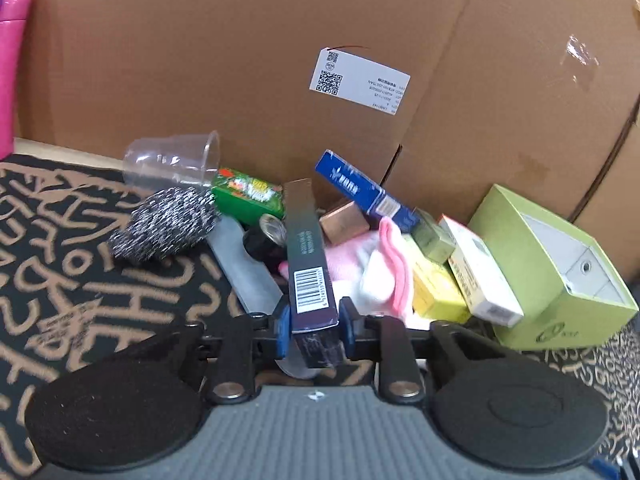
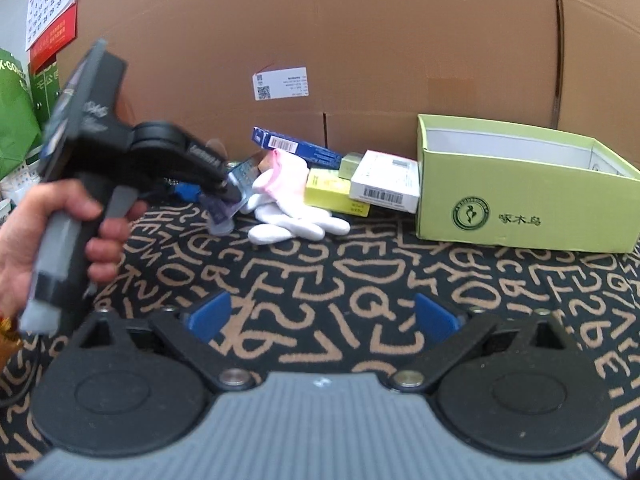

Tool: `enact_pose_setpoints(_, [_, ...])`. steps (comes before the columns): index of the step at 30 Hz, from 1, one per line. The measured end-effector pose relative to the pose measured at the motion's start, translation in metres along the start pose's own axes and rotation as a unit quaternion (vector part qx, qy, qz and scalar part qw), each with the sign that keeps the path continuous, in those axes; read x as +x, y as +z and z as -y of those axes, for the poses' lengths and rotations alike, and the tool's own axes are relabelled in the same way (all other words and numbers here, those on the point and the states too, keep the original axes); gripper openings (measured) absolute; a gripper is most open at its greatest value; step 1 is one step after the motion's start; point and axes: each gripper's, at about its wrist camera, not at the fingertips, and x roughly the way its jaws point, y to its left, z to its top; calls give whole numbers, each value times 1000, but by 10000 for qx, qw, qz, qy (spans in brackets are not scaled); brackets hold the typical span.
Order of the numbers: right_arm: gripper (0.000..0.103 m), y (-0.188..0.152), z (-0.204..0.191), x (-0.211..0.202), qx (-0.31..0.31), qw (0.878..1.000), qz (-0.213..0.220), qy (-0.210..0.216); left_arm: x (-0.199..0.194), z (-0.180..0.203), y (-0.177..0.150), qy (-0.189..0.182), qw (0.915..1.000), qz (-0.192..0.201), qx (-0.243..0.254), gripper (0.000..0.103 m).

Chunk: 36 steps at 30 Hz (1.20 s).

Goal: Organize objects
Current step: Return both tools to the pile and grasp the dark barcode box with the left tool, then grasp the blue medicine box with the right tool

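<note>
My left gripper (image 1: 314,330) is shut on a long dark box with a barcode (image 1: 308,264), held above a pile of objects. The pile holds a steel scourer (image 1: 168,222), a clear plastic cup (image 1: 172,162), a green packet (image 1: 248,196), a blue box (image 1: 360,190), pink-and-white gloves (image 1: 380,268) and yellow and white boxes (image 1: 472,276). An open green box (image 1: 560,272) stands at the right, also in the right wrist view (image 2: 520,208). My right gripper (image 2: 322,316) is open and empty above the patterned mat. The left gripper (image 2: 224,196) shows there, hand-held, at the pile's left.
A large cardboard wall (image 1: 280,60) stands behind the pile. A pink bottle (image 1: 12,68) is at the far left. The black mat with tan letters (image 2: 320,272) covers the table. A calendar (image 2: 48,12) and green bag (image 2: 12,128) are at the left.
</note>
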Motion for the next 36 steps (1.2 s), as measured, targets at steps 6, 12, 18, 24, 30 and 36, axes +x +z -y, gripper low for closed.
enact_pose_setpoints(6, [72, 15, -3, 28, -164, 9998, -60, -17, -58, -9, -39, -165, 9998, 106, 72, 22])
enact_pose_setpoints(12, [63, 45, -15, 59, -239, 9992, 44, 329, -80, -18, -63, -32, 9999, 98, 99, 22])
enact_pose_setpoints(18, [65, 83, -36, 96, -585, 9976, 346, 157, -84, -36, -64, 178, 9997, 151, -88, 22])
enact_pose_setpoints(24, [65, 99, -59, 143, -1154, 9924, 394, -132, -88, -51, -57, 100, 9995, 262, -167, 22])
enact_pose_setpoints(30, [65, 96, -84, 177, -2223, 9724, 546, -450, -84, -58, -52, -44, 9994, 270, -234, 22])
enact_pose_setpoints(36, [40, 94, -89, 191, -2511, 9657, 576, -324, -78, -65, -49, -86, 9991, 239, -350, 22])
